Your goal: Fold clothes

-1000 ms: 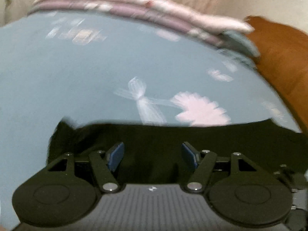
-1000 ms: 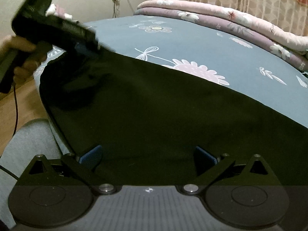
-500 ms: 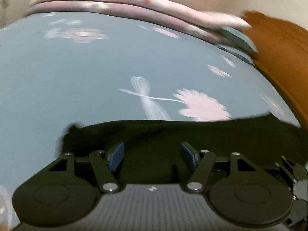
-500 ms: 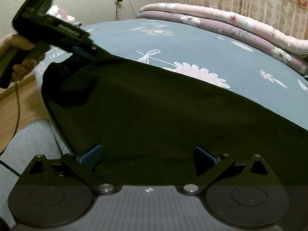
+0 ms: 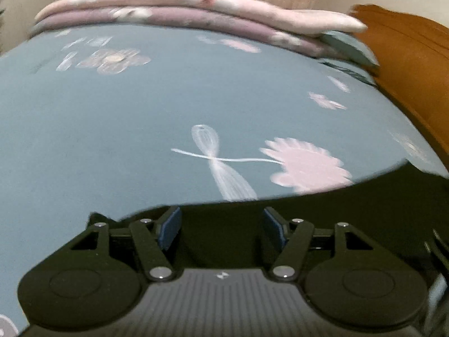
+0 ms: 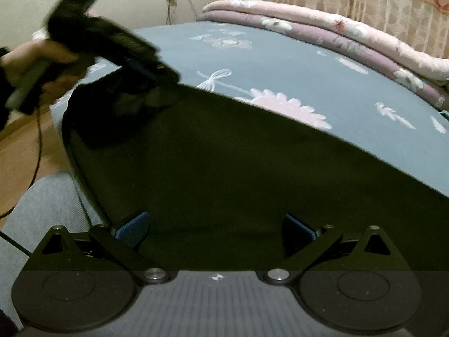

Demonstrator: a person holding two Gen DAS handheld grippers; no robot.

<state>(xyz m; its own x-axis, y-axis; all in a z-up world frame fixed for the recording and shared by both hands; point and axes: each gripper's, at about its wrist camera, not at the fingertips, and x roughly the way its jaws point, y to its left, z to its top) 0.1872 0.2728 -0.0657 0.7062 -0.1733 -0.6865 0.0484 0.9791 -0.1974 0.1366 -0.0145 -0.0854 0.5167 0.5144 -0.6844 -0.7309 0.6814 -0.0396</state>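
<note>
Seen from the left wrist, the left claw [image 5: 221,226] has its blue pads [image 5: 169,229] standing apart, with the black cloth garment [image 5: 350,213] beneath and between them; whether the pads press on the cloth I cannot tell. The garment's edge runs across the blue-grey flowered bed sheet [image 5: 112,129]. At the far side of the bed lie folded pink and mauve quilts [image 5: 182,8], and to the right is an orange-brown cushion [image 5: 407,56].

From the right wrist, the right claw [image 6: 216,226] is spread wide, its blue pads [image 6: 133,226] apart over the black garment [image 6: 238,168], which lies flat on the sheet [image 6: 294,64] at the near side of the bed. At the garment's far left corner the left claw [image 6: 146,68], blurred, is held by a person's hand [image 6: 36,61], and the cloth is bunched up just beneath it. A grey-clad leg [image 6: 47,205] shows at the lower left over a wooden floor [image 6: 16,157]. Patterned curtains [image 6: 364,2] hang behind the quilts [image 6: 322,33].
</note>
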